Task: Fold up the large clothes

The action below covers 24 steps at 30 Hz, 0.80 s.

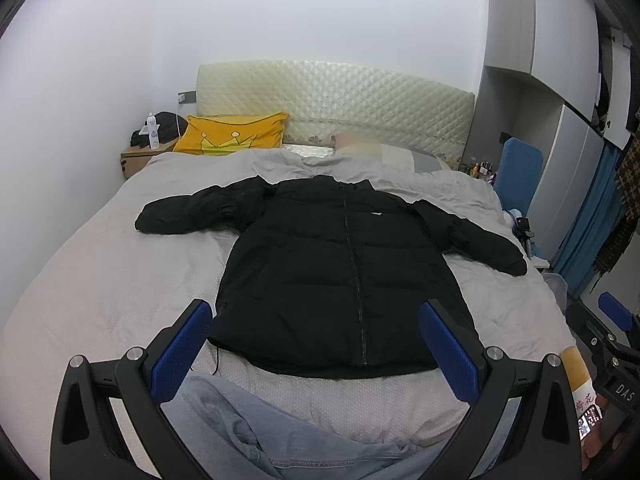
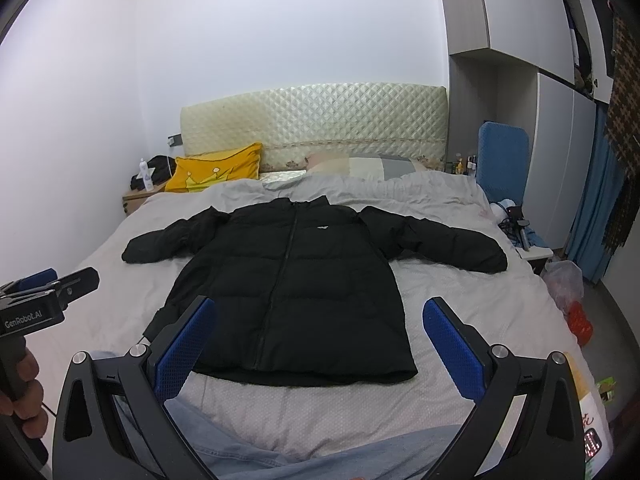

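We hold the left gripper (image 1: 316,344) and right gripper (image 2: 318,342) with jaws spread wide and nothing between them, above the foot of the bed (image 1: 100,280). The black jacket (image 1: 320,272) lies flat on it, zipped, sleeves out.

Light: soft, even, cool indoor light; walls bright.
Shadows: faint.
Edges: strong fisheye bending, dark corners.
Focus: sharp centre.
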Available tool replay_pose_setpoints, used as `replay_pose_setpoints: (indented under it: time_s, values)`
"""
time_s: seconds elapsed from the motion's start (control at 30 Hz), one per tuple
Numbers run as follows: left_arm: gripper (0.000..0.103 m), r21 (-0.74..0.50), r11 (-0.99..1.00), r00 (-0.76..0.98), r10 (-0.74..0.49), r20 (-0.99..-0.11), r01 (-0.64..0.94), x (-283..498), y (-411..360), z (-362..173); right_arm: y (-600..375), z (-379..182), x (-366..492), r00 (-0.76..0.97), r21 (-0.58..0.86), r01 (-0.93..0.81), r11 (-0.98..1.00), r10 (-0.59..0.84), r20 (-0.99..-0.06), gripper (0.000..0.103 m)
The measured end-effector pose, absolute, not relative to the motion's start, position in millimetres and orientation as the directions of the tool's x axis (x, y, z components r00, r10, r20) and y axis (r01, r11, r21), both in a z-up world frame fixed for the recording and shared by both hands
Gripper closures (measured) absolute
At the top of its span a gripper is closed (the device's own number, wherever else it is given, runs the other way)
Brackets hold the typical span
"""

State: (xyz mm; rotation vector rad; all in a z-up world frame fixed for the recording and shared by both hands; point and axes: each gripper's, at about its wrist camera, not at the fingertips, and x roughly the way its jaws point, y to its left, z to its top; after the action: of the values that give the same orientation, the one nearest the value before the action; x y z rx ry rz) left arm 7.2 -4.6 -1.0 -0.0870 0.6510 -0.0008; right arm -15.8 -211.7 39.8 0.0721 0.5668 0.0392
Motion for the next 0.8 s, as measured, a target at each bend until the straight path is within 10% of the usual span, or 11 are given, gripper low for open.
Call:
replay_pose_setpoints:
  time_s: [0.8]
  values:
    - [0.0, -0.082, 0.996, 0.783, -0.032, -0.621, -0.025, 10.1, -5.3, -5.0, -208.2, 35.2, -14.8, 0.841, 0.084, -0.026, 0.996, 0.067, -0.537, 0.0]
